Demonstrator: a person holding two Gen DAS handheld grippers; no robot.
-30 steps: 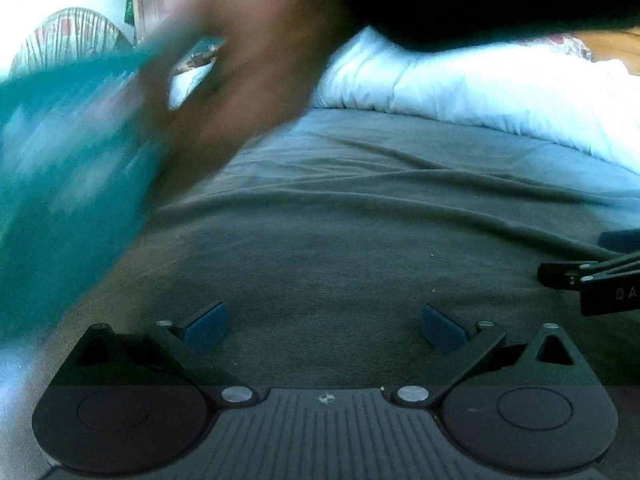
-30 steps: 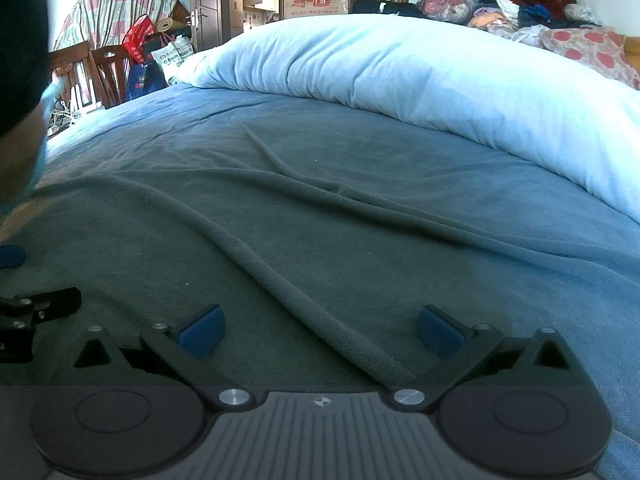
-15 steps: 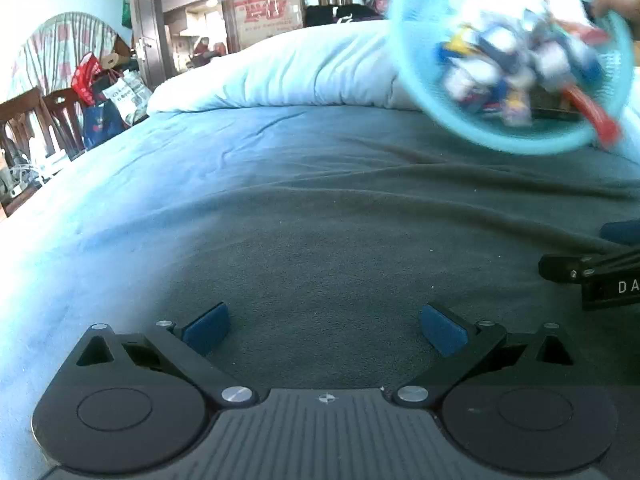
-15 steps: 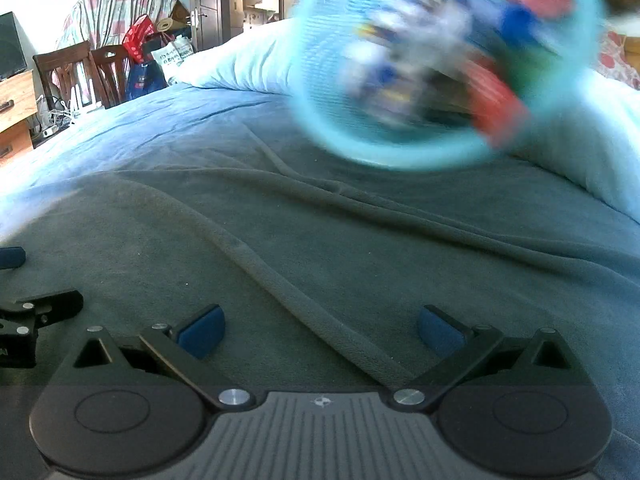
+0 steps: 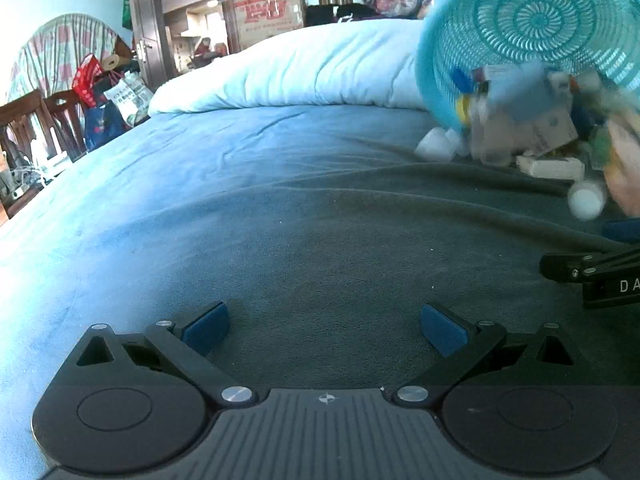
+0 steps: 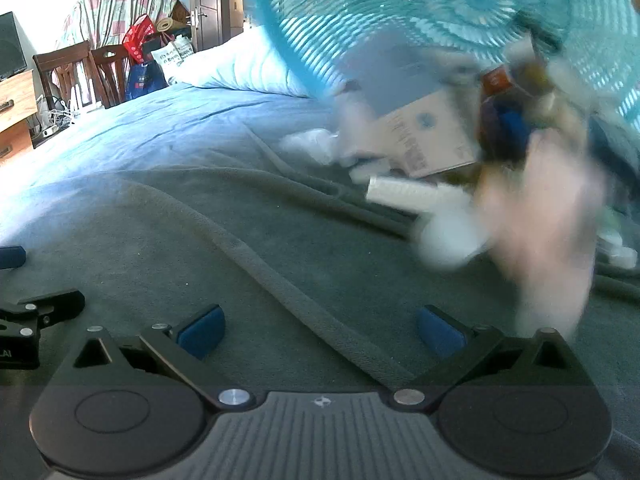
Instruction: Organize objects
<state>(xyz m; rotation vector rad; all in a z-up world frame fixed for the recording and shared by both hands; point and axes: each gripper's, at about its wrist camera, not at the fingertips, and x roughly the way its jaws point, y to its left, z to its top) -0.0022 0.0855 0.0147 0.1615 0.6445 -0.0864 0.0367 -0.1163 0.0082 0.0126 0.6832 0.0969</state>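
A turquoise mesh basket [image 5: 552,24] is tipped mouth-down above the bed at the right, and several small boxes and bottles [image 5: 520,136] spill out of it onto the blanket. In the right wrist view the same basket [image 6: 460,12] fills the top, with blurred items [image 6: 420,140] tumbling and a person's blurred hand [image 6: 548,232] in front. My left gripper [image 5: 325,328] lies on the blanket, open and empty. My right gripper [image 6: 320,330] also rests open with nothing between its fingers. Each gripper shows at the edge of the other's view.
A dark blue-grey blanket [image 5: 280,220] covers the bed, with a raised fold [image 6: 280,272] running ahead of the right gripper. A pale duvet [image 5: 300,72] is piled at the far side. Chairs and bags [image 5: 100,96] stand at the left beyond the bed.
The basket swung in from the left, held upright with its load, then turned over at the right. Its contents now pour onto the blanket. Both grippers stayed still.
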